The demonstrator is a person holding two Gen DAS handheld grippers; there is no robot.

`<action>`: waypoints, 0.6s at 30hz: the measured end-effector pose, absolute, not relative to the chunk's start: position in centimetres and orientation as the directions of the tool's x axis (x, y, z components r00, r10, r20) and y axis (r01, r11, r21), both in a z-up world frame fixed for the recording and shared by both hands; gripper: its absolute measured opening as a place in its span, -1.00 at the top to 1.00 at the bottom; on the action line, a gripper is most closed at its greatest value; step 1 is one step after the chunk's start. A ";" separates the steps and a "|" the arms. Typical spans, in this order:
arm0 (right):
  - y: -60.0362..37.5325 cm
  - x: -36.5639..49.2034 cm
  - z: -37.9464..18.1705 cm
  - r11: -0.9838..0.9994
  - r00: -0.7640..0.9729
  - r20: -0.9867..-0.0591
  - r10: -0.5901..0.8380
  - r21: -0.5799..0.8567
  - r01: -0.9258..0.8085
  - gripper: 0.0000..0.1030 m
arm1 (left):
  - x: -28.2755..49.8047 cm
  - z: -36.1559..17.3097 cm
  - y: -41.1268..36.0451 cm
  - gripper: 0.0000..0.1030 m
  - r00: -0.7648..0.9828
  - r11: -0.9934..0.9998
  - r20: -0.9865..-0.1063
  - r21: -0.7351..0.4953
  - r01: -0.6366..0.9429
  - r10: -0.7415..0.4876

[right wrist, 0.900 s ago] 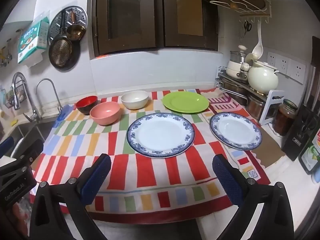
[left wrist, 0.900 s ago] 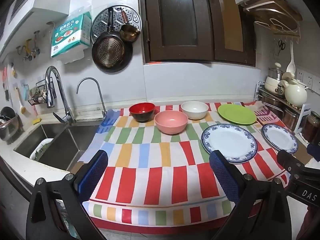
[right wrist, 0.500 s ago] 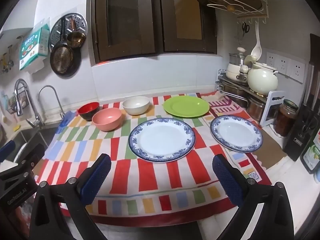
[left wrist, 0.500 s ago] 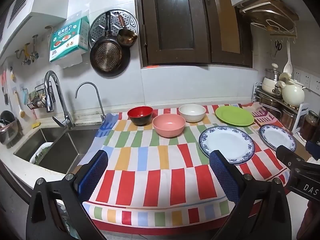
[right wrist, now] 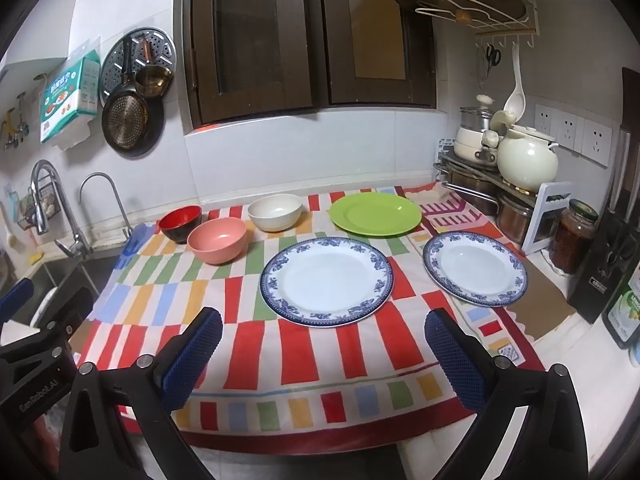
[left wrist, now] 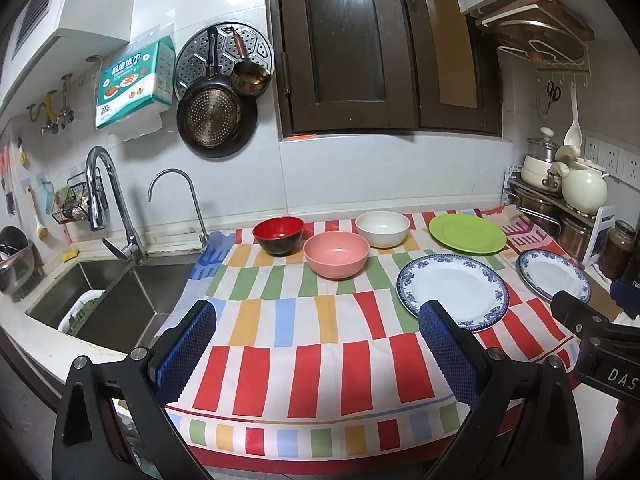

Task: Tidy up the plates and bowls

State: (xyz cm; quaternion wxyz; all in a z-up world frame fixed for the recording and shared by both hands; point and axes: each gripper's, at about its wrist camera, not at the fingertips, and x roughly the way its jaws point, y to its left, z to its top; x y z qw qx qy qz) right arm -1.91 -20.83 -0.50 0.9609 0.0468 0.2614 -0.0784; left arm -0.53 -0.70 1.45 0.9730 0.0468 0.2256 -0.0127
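On the striped cloth stand three bowls at the back: a red and black bowl, a pink bowl and a white bowl. A green plate lies at the back right. Nearer lie a large blue-rimmed plate and a smaller blue-rimmed plate to its right. My left gripper hangs open above the cloth's front edge, empty. My right gripper is open too, short of the large plate, holding nothing.
A steel sink with two taps lies left of the cloth. Pots, a cream kettle and a jar crowd the right side. Pans hang on the wall. A dark cabinet hangs above.
Both grippers have tilted up and drawn back a little, so the dishes sit lower and smaller in both views. Nothing on the cloth has moved.
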 end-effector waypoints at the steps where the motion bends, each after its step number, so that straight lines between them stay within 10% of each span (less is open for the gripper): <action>1: -20.8 -1.9 -0.5 0.984 0.850 -0.511 -0.127 0.047 0.175 -0.99 | -0.5 1.5 -0.7 -1.00 0.898 0.995 -0.440 0.085 0.047 -0.005; 18: -20.8 -1.8 -0.3 0.985 0.849 -0.513 -0.127 0.035 0.168 -0.99 | 0.0 1.5 -0.2 -1.00 0.899 0.996 -0.438 0.062 0.066 -0.032</action>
